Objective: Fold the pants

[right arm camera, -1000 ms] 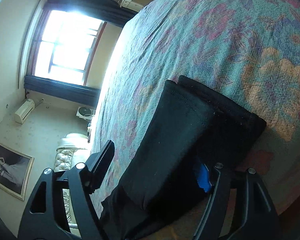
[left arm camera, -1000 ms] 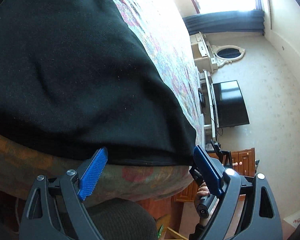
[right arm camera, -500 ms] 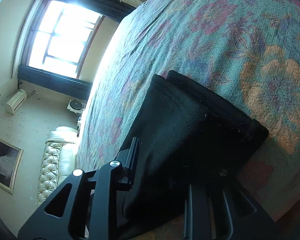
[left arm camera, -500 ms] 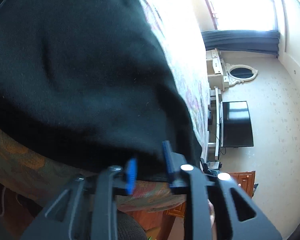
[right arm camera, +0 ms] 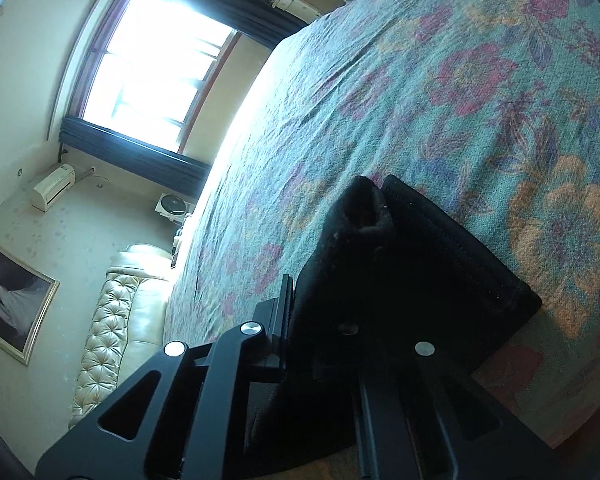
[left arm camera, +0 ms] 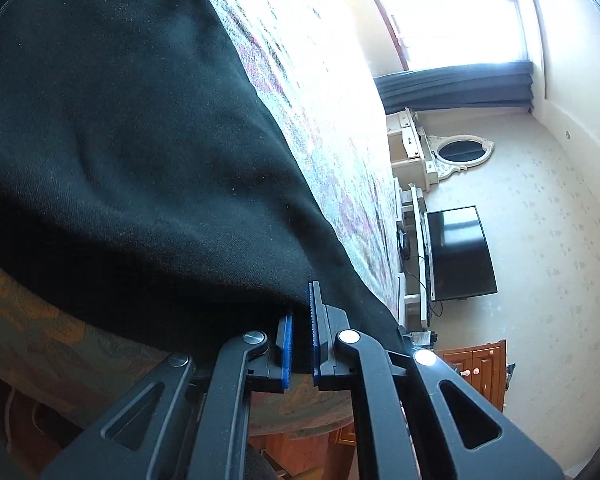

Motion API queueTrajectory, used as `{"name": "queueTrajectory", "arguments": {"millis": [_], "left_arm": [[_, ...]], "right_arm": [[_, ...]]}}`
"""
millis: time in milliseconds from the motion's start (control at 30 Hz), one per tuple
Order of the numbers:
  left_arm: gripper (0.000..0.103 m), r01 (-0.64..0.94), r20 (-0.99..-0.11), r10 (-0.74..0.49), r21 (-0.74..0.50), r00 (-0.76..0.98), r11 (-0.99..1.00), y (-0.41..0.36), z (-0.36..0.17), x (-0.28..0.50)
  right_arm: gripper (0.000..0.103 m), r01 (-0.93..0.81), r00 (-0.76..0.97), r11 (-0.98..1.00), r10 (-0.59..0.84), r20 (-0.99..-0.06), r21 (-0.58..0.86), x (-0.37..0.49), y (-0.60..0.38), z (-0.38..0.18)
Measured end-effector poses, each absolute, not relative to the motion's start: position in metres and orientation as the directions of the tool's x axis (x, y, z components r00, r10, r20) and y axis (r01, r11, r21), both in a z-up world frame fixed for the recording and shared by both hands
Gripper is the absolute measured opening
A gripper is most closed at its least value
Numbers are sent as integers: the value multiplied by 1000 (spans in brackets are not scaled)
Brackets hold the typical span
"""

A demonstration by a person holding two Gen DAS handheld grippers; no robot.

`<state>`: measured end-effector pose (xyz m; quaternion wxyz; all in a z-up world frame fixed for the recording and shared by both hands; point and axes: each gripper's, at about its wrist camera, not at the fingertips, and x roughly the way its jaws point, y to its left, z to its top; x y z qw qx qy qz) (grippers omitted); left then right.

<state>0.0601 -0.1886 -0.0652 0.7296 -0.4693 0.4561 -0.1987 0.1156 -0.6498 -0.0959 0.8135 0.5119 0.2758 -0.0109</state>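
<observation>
- Pants (left arm camera: 132, 152) lie on bed (right arm camera: 440, 92), near edge, long axis running across between my two hands.
- Left gripper (left arm camera: 300, 340) just closed, pinching its hem.
- Right gripper (right arm camera: 300, 328) just closed, clamping the cuff end.

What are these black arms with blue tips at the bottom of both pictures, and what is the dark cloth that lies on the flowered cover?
No robot is here. A person carries one hand-held gripper in each hand, and each has a small camera that looks forward along its two fingers, so each picture is taken from one tool.

The left hand-held gripper has just closed its blue pads on the near edge of the black pants. In the other picture the right hand-held gripper has also just closed on the pants, at a part that is already doubled over.

The pants lie on a bed with a floral bedspread. Behind are a window and a television.
</observation>
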Motion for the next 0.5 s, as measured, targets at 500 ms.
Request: {"name": "queueTrajectory", "arguments": {"millis": [500], "left_arm": [[8,-228,-556,-732,-830,393,508,-192,-102,49]], "right_arm": [[6,427,796,465,214,-566,776,75,-681,-144]]}}
